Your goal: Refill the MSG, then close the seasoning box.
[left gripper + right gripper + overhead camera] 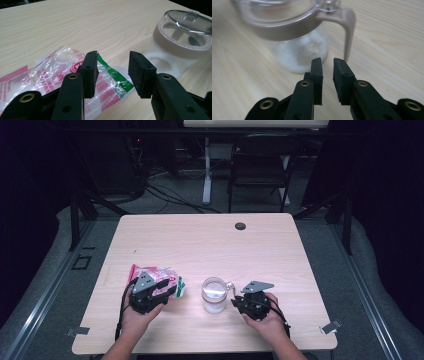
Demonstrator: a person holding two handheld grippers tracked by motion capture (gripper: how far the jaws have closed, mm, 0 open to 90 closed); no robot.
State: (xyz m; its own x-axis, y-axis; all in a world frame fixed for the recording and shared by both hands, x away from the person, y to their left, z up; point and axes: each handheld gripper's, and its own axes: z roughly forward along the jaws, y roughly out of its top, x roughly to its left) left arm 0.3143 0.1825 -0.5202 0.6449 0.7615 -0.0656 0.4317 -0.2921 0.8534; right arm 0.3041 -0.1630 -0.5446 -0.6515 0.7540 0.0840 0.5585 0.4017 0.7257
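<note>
My left gripper (pixel 112 72) hovers over the plastic packet (pixel 62 77), its jaws apart and nothing pinched between them. My right gripper (pixel 327 72) sits just short of the jar's handle (pixel 348 27), jaws a narrow gap apart and empty. The glass jar (pixel 214 295) stands upright on the desk (pixel 200 240), between my grippers, the packet left of it. Inside looks like white powder, though it's blurry.
</note>
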